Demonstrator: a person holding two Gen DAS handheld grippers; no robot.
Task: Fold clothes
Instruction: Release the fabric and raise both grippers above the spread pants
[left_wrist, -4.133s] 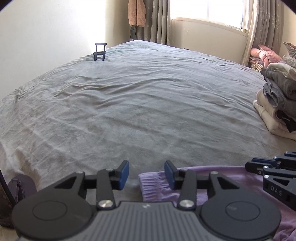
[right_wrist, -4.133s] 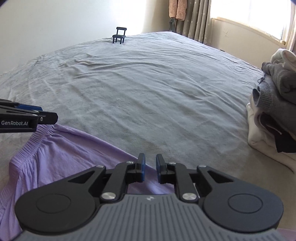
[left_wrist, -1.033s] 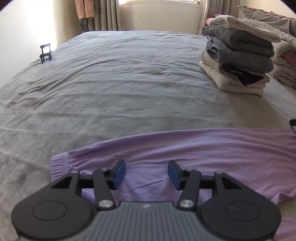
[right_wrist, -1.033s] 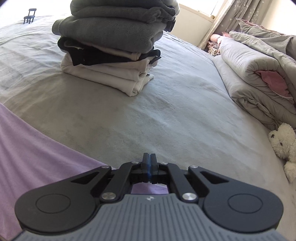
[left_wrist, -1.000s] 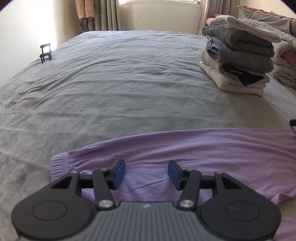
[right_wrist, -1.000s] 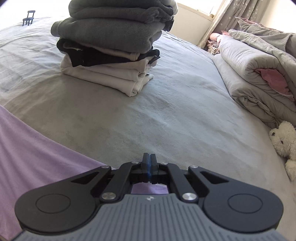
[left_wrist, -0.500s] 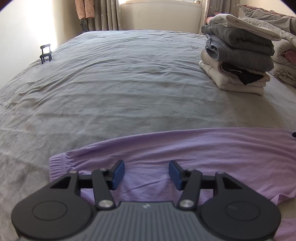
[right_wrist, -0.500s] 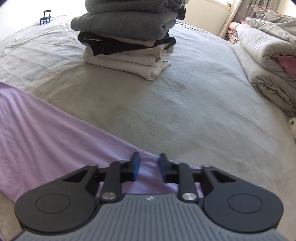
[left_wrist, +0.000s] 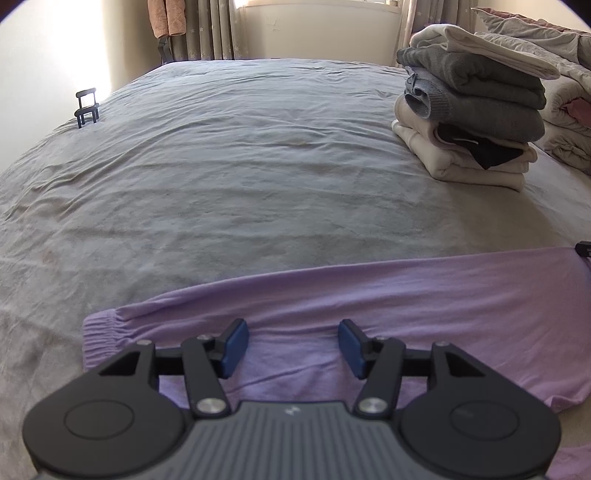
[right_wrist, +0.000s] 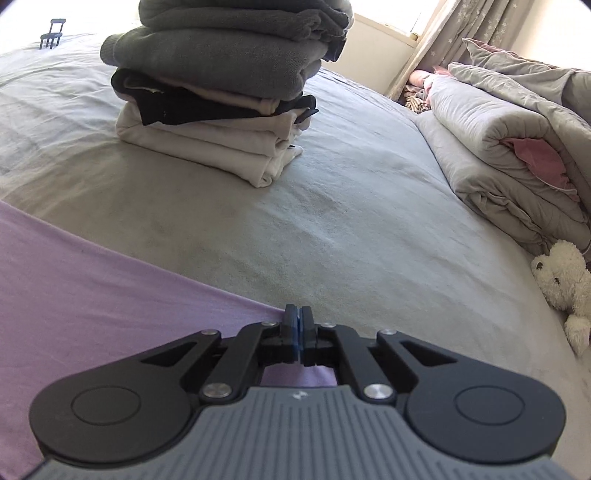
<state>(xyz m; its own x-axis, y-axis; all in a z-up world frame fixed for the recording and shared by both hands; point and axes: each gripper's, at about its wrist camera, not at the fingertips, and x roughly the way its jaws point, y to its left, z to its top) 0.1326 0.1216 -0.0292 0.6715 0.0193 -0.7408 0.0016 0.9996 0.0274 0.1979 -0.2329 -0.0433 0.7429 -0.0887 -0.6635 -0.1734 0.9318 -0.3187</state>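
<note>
A purple garment (left_wrist: 369, 295) lies spread flat across the near part of the grey bed (left_wrist: 258, 166), with its gathered cuff at the left. My left gripper (left_wrist: 291, 347) hovers open just above it near that cuff, nothing between the blue pads. My right gripper (right_wrist: 298, 325) sits at the garment's (right_wrist: 92, 295) right corner. Its pads are nearly together on the fabric edge and the jaws are beginning to open. A tip of the right gripper (left_wrist: 583, 248) shows at the far right of the left wrist view.
A stack of folded clothes (left_wrist: 472, 110) (right_wrist: 221, 92) stands on the bed beyond the garment. A rolled grey duvet (right_wrist: 509, 158) and a white plush toy (right_wrist: 561, 284) lie to the right. A small black stand (left_wrist: 86, 107) sits at the far left edge.
The garment, bunched at the near edge four seconds ago, now lies stretched out. The left jaws widened slightly. The right jaws stood apart half a second ago and are together now.
</note>
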